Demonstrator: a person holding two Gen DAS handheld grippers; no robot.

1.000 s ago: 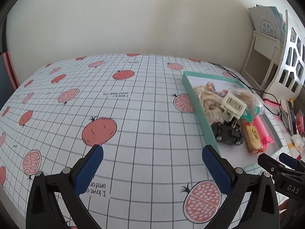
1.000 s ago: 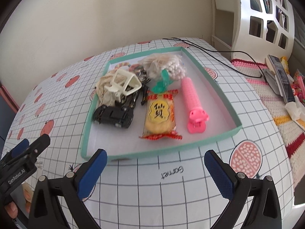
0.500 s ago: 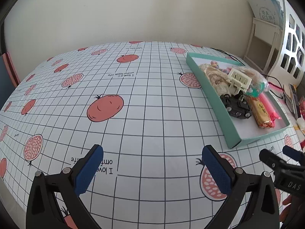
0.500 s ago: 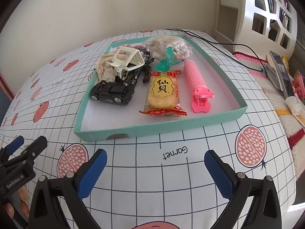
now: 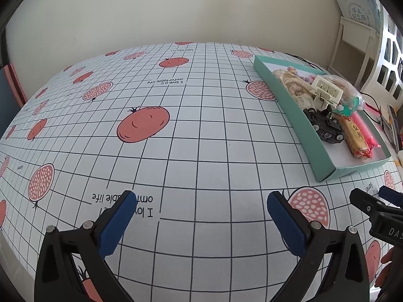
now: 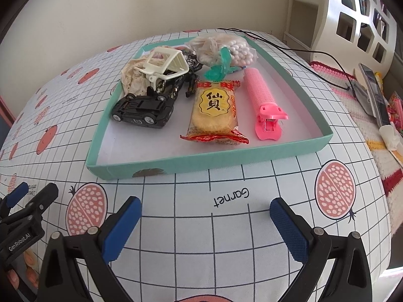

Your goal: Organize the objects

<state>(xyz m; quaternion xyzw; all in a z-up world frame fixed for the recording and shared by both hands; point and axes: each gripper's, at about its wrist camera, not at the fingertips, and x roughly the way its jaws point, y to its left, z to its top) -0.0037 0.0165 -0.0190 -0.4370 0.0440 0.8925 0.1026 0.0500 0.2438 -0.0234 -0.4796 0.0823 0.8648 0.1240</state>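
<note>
A teal tray point(image 6: 206, 162) point(image 5: 297, 115) lies on the gridded tablecloth and holds a black toy car point(image 6: 143, 109), a yellow rice-cracker packet point(image 6: 214, 110), a pink hair clip point(image 6: 264, 100), a cream plastic frame point(image 6: 163, 66), a bag of white beads point(image 6: 226, 47), a green clip point(image 6: 219, 68) and a crumpled cloth point(image 6: 133, 78). My right gripper point(image 6: 205, 216) hovers open in front of the tray's near wall, empty. My left gripper point(image 5: 201, 211) stands open over bare cloth, left of the tray, empty.
The pomegranate-print tablecloth point(image 5: 176, 138) covers the table. A white shelf unit point(image 6: 352, 17) stands at the right. A black cable point(image 6: 302, 50) runs behind the tray. Remotes point(image 6: 372, 93) lie on a knitted mat beyond the table's right edge.
Both grippers have pulled back from the tray toward the near edge of the table, staying open. The tray's contents have not moved.
</note>
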